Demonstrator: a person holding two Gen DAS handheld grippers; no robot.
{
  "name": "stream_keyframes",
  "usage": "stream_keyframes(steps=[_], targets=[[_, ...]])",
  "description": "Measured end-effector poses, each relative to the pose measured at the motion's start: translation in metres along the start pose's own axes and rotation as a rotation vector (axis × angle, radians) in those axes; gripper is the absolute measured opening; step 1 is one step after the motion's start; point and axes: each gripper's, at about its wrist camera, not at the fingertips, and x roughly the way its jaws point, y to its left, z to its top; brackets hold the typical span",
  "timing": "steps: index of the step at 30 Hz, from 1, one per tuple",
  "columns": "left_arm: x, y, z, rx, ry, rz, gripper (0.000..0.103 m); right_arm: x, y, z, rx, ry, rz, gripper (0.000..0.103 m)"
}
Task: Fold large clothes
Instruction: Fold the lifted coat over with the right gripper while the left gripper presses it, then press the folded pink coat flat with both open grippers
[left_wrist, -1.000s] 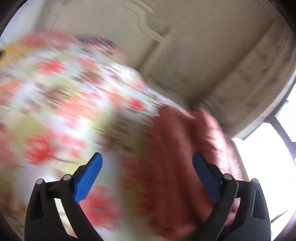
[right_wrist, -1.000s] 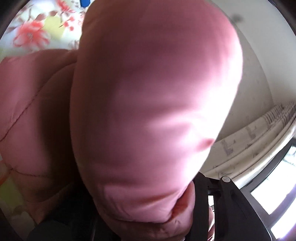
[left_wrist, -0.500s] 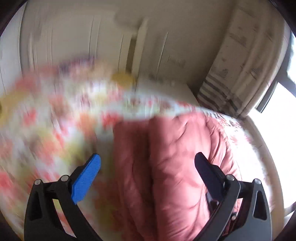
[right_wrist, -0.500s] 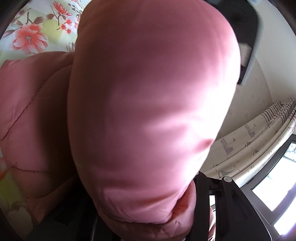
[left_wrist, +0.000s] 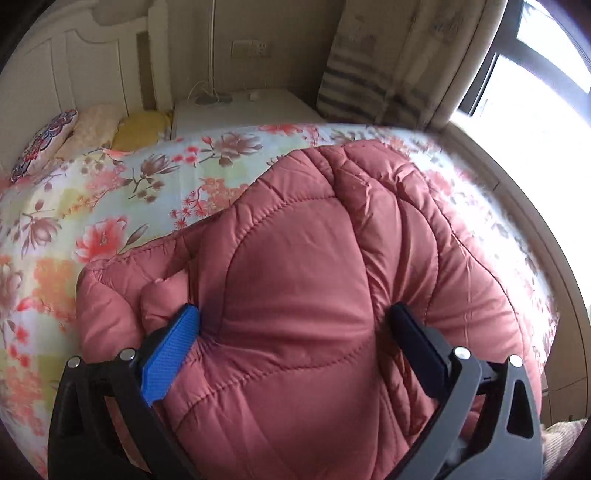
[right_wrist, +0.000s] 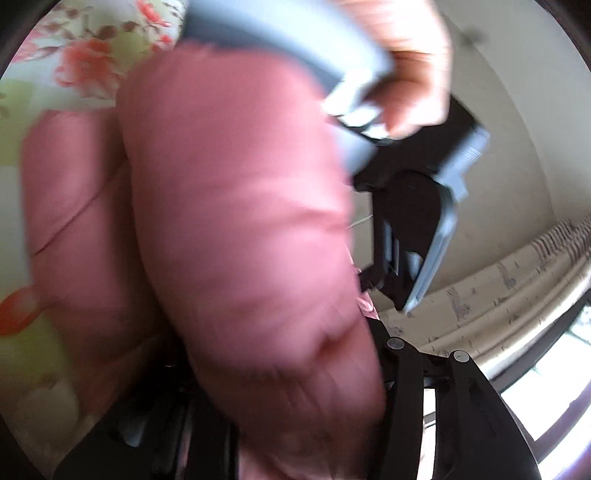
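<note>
A pink quilted puffer jacket (left_wrist: 314, 266) lies bunched on the floral bed sheet (left_wrist: 92, 206). My left gripper (left_wrist: 295, 325) is open wide, its blue pads pressed into a thick fold of the jacket that bulges between them. In the right wrist view the jacket (right_wrist: 229, 221) fills the frame, blurred. My right gripper (right_wrist: 280, 387) is shut on a thick fold of it; its fingertips are hidden by the fabric. The left gripper's body and the hand holding it (right_wrist: 413, 85) show at upper right of that view.
Pillows (left_wrist: 88, 125) lie at the headboard on the far left. A white nightstand (left_wrist: 236, 110) stands behind the bed. A striped curtain (left_wrist: 369, 74) and a window (left_wrist: 535, 55) are at the right. The bed's right edge runs close to the jacket.
My left gripper has swung right and down onto the jacket, and a fold now sits between its pads. The left gripper body has come into the right wrist view. The right grip is unchanged.
</note>
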Motion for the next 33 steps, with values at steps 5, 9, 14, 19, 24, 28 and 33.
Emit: stream_keyframes(steps=[5,9,14,19,24,28,33], targets=[[-0.009,-0.003,-0.014,0.015,-0.094,0.033,0.101,-0.041,-0.049,-0.029,0.274,-0.100,0.290,0.072],[-0.010,-0.006,-0.020,-0.005,-0.161,0.071,0.101,-0.046,-0.105,-0.055,0.622,-0.132,0.540,0.064],[-0.018,-0.008,-0.018,0.003,-0.168,0.085,0.101,-0.001,-0.144,-0.067,0.922,-0.024,0.617,0.057],[-0.048,-0.016,0.002,0.005,-0.109,0.232,0.101,0.006,-0.102,-0.033,0.750,0.031,0.561,0.057],[-0.080,-0.037,0.022,-0.040,-0.184,0.243,0.101,0.002,-0.074,-0.020,0.671,0.040,0.466,0.057],[-0.043,-0.037,0.020,-0.028,-0.140,0.367,0.101,-0.003,-0.066,-0.020,0.667,0.045,0.435,0.057],[-0.013,-0.011,-0.002,-0.062,-0.154,0.332,0.101,-0.016,-0.085,-0.026,0.673,-0.005,0.597,0.057]])
